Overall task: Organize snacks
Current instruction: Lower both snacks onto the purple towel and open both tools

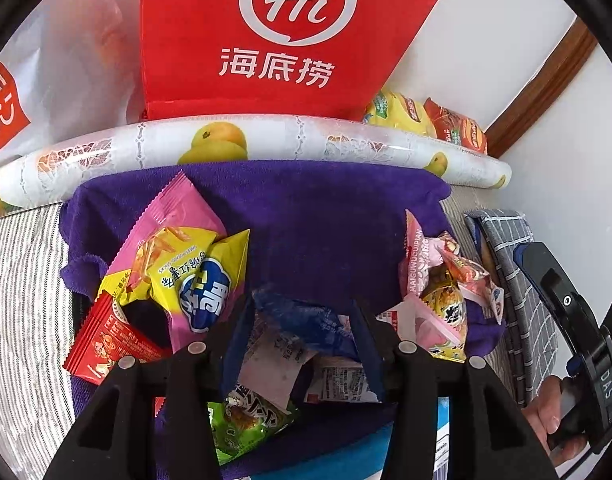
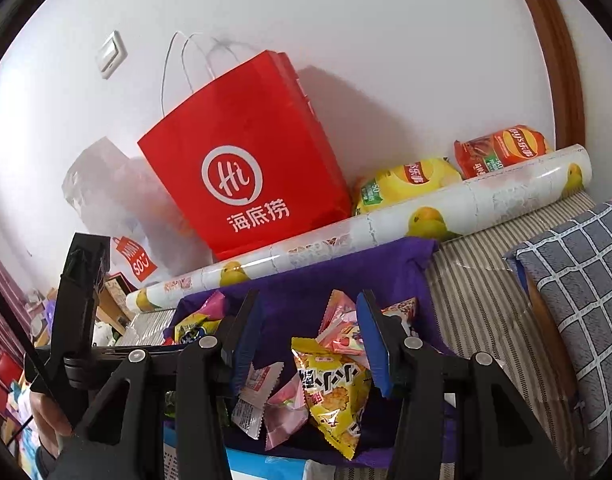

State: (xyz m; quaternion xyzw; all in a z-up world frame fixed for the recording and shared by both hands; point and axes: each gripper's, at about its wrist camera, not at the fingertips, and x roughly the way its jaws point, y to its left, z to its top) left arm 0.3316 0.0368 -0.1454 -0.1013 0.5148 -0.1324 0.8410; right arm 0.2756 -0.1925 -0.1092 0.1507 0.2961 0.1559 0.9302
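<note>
Snack packets [image 1: 194,276] flank bare purple cloth [image 1: 325,216]; left tool [image 1: 302,328] pinches blue-white packet [image 1: 302,320], right tool [image 2: 309,344] spread.

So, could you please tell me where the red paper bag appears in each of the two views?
Left wrist view: the red bag fills the top centre, standing behind the fruit-print roll.
Right wrist view: the red bag stands centre-left against the wall, its white handles up.
Shared landmark: the fruit-print roll lies just in front of the bag in both views, along the far edge of the purple cloth.
</note>
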